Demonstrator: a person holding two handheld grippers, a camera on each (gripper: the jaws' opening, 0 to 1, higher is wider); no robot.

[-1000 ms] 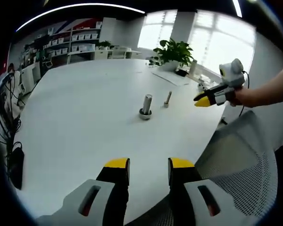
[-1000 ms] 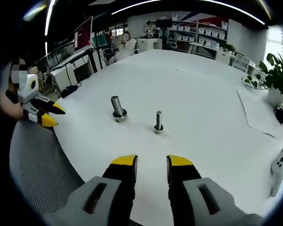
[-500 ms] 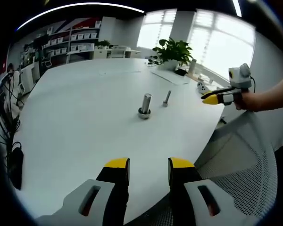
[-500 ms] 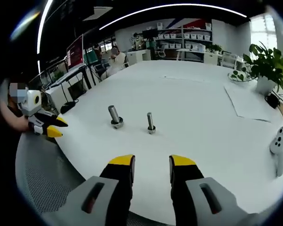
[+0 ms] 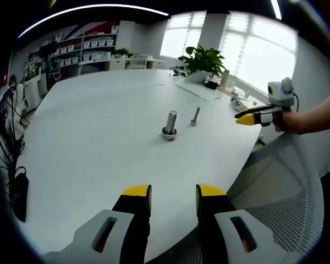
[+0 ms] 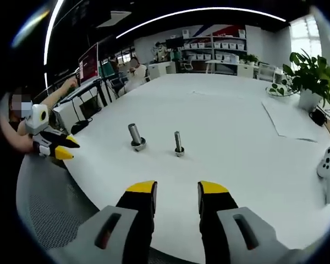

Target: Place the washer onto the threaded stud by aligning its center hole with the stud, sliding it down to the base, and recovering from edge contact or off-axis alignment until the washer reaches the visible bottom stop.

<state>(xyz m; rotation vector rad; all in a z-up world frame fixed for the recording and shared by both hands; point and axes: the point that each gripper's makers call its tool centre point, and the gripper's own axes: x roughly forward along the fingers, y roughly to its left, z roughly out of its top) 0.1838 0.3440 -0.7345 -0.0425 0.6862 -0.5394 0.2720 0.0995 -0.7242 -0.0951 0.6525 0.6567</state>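
Left tool point(image 5: 171, 199): jaws parted, nothing between the yellow tips, hovering over the near edge of the white desk point(image 5: 99, 143). Ahead of it, well apart, thick stud point(image 5: 170, 124) stands upright, long axis vertical; smooth grey metal cylinder on a wider round base that looks like a collar. Can't tell whether that collar is the washer. Just right of it and slightly farther, thin stud point(image 5: 195, 116), also upright, dull metal, small flared foot. Grey mesh chair point(image 5: 280, 192) sits right of the left tool.

Right tool point(image 6: 177, 196): jaws likewise apart, empty, over the near desk edge. Same two studs ahead of it, thick one left, thin one right, both vertical. Potted plant point(image 6: 311, 77) far right on the desk.
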